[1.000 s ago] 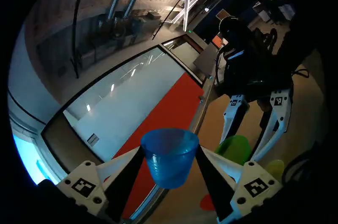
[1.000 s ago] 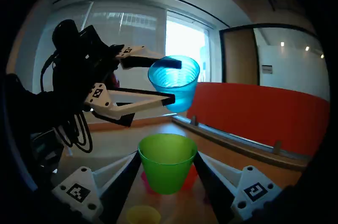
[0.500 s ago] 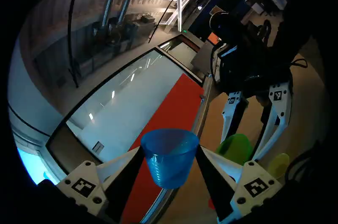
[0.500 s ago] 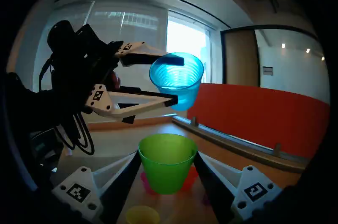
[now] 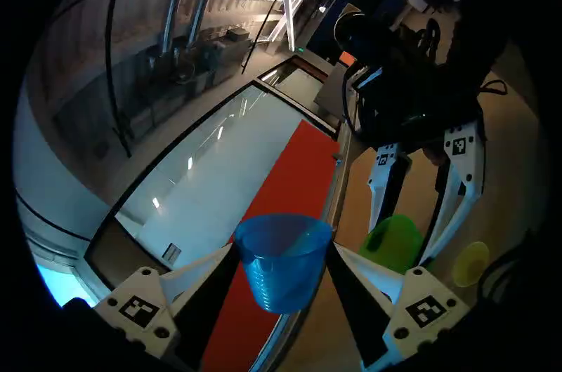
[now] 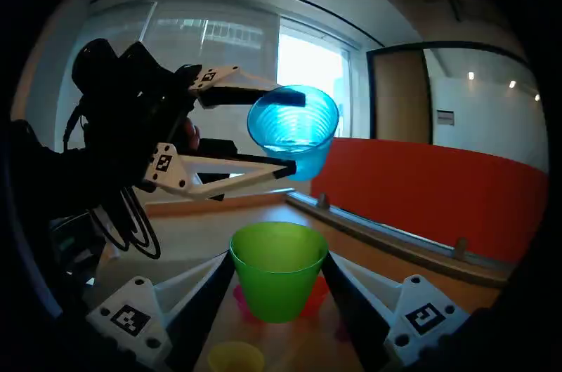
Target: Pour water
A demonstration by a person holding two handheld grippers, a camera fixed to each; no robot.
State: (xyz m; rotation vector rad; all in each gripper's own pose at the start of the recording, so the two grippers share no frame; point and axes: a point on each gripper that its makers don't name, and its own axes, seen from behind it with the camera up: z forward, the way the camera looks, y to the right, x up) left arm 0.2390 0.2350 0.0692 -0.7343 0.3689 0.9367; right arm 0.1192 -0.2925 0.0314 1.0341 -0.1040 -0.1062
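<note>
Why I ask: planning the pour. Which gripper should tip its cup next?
Left, probably: the left gripper holds the blue cup tilted above the green cup, held upright in the right gripper.

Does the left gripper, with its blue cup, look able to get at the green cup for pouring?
Probably yes. The left gripper holds the blue cup tilted in open air, higher than the green cup, which the right gripper grips upright with its mouth open. Nothing lies between them.
</note>
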